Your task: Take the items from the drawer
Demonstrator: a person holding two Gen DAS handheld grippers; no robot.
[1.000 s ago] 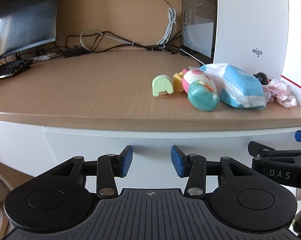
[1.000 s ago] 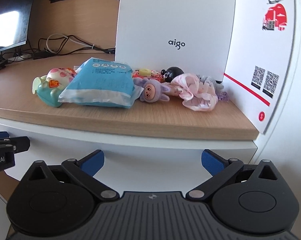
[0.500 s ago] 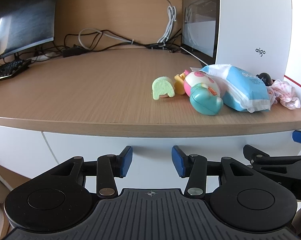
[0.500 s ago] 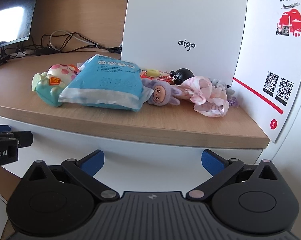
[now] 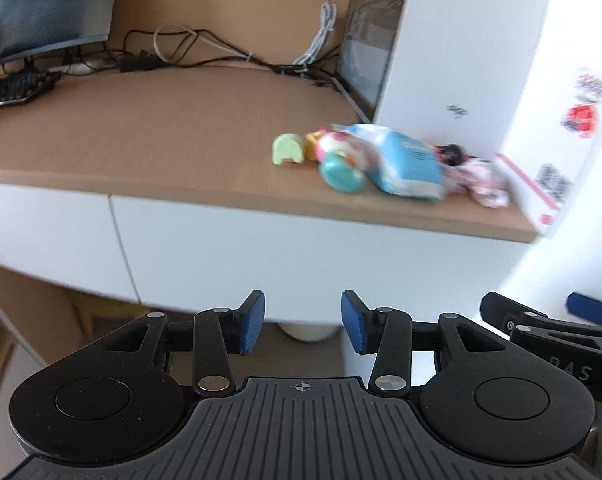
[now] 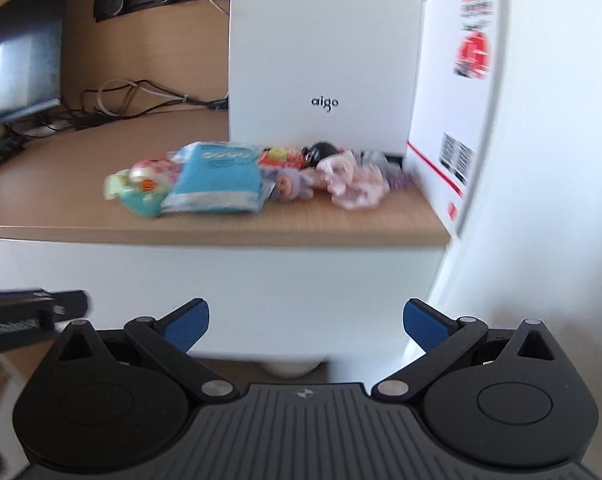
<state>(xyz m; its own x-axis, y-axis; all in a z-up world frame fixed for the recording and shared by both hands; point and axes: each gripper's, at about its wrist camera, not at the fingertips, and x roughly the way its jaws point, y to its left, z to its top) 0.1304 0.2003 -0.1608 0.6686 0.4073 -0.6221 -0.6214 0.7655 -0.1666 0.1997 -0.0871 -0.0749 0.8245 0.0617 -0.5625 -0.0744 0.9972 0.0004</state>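
Note:
A white drawer front (image 5: 301,256) (image 6: 237,292) runs under the wooden desk edge and looks closed. On the desk lie several items: a green foam piece (image 5: 287,151), a teal and pink toy (image 5: 341,168) (image 6: 141,192), a blue wipes pack (image 5: 407,164) (image 6: 217,180), a purple doll (image 6: 291,186) and pink cloth (image 5: 483,184) (image 6: 353,180). My left gripper (image 5: 303,322) is open and empty, back from the drawer front. My right gripper (image 6: 305,322) is wide open and empty, also in front of the drawer. Both views are blurred.
A white aigo case (image 6: 325,60) stands behind the items, with a white printed box (image 6: 457,92) to its right. A monitor (image 5: 41,4), keyboard (image 5: 17,88) and cables (image 5: 189,48) occupy the desk's left and back. A pale round object (image 6: 291,368) sits on the floor under the desk.
Both grippers have pulled back and risen, so the desk and drawer front look farther and lower. The left jaws have spread a little wider. The items have not moved.

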